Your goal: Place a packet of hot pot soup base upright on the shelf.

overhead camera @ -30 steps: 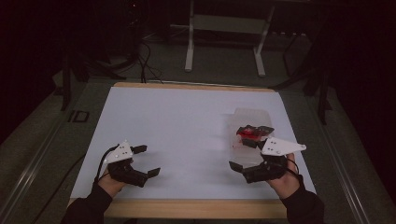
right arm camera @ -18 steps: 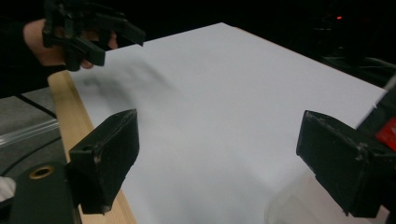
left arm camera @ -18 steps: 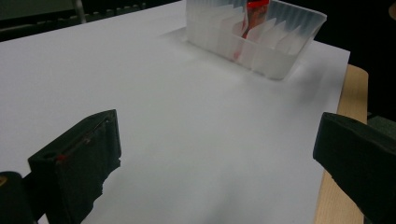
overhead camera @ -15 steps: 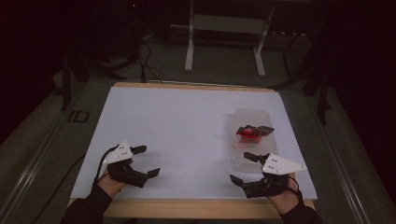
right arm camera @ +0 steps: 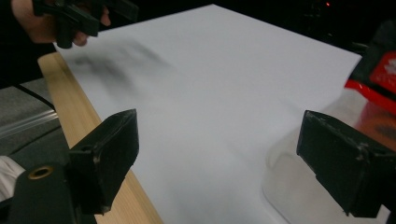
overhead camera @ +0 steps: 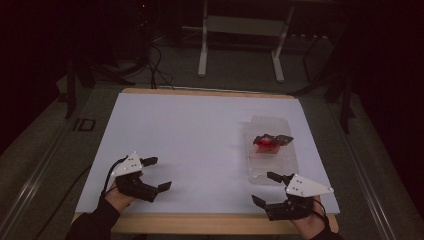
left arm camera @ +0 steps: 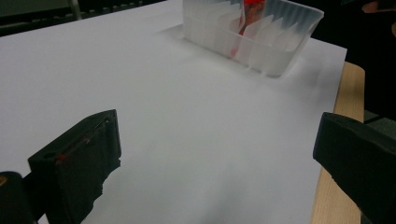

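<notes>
Over the last second the right hand-held gripper (overhead camera: 267,189) had drawn back from beside the red packet (overhead camera: 270,142) toward the near edge of the tabletop (overhead camera: 190,130), jaws spread and empty; the left hand-held gripper (overhead camera: 152,173) had stayed put near the left front corner, likewise released and holding nothing; the packet lay inside the clear plastic tray (overhead camera: 287,165) on the right half of the white sheet, the right jaws just short of the tray's near wall; judging by that retreat, the placing looked finished; white marks on the packet were too blurred to read, and "ID" (overhead camera: 83,125) showed on the floor left of the tabletop.
</notes>
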{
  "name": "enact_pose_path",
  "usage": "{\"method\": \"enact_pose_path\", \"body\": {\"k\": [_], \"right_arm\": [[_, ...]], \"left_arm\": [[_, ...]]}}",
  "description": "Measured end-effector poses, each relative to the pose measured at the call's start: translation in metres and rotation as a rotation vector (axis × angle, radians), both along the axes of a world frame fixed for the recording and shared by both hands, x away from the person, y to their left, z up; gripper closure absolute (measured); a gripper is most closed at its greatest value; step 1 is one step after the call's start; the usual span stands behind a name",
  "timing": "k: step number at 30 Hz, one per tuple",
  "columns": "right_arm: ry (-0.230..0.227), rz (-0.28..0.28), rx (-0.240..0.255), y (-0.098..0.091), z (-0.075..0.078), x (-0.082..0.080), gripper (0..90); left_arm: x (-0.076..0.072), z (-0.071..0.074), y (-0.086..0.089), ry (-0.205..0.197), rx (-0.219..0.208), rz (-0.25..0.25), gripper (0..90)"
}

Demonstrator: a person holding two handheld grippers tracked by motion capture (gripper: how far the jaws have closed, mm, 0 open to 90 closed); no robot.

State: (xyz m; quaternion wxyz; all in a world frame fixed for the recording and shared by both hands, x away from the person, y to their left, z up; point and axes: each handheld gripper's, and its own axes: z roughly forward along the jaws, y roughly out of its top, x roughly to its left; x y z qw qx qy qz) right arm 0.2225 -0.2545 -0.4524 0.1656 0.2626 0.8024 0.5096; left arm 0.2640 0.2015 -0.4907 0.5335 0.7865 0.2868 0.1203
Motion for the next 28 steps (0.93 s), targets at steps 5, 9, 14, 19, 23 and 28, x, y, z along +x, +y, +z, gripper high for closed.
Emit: {"method": "enact_pose_path", "body": {"k": [5, 9, 14, 19, 23, 28], "right_arm": [[-0.005, -0.027, -0.014, -0.005, -0.004, -0.005, 12.9], [-0.039, -0.046, -0.052, -0.007, -0.008, -0.010, 12.7], [-0.038, -0.045, -0.074, -0.009, -0.011, -0.013, 12.7], [-0.044, -0.039, -0.083, -0.009, -0.013, -0.012, 12.7], [-0.041, -0.037, -0.081, -0.009, -0.013, -0.011, 12.7], [-0.048, -0.031, -0.078, -0.009, -0.012, -0.012, 12.8]], "left_arm": [[0.000, -0.001, -0.001, 0.001, 0.003, -0.007, 0.9], [-0.001, -0.001, -0.001, -0.004, -0.006, -0.012, 0.9], [-0.001, -0.004, -0.001, 0.003, -0.007, -0.022, 0.9], [-0.002, -0.007, -0.004, 0.007, 0.006, -0.034, 0.9], [-0.002, -0.007, -0.006, 0.002, 0.004, -0.039, 0.9], [-0.003, -0.006, -0.007, -0.003, 0.007, -0.044, 0.9]]}}
